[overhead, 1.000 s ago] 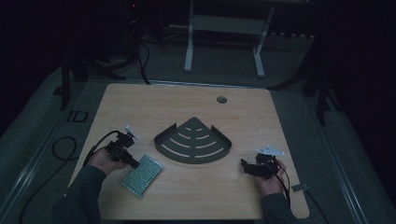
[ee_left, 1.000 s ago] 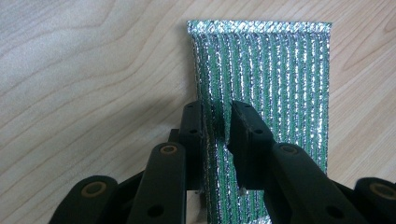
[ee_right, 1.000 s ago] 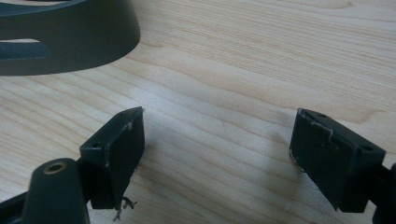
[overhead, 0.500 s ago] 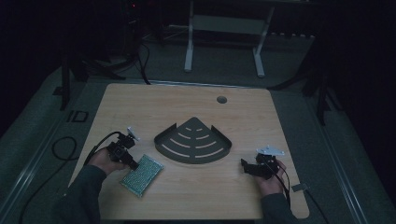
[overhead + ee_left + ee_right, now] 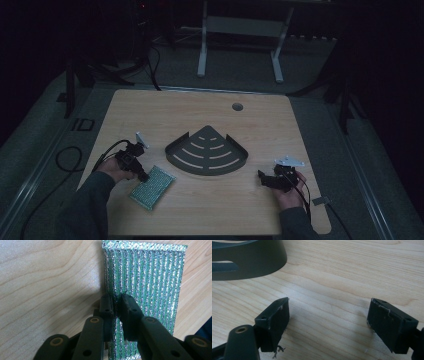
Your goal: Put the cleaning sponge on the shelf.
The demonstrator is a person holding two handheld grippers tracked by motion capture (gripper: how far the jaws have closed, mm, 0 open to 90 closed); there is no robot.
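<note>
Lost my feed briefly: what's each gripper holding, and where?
Left gripper pinches the green scouring pad along one long edge. Right gripper is open, holding nothing.

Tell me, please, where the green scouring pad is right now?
In the high view, the green scouring pad lies near the table's front left, beside the dark corner shelf, pinched by the left gripper.

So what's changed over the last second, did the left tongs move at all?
Barely anything. The left tongs stay shut on the near edge of the green scouring pad, with at most a slight shift of that hand. The right tongs stay open over bare table, and the dark fan-shaped rack has not moved.
</note>
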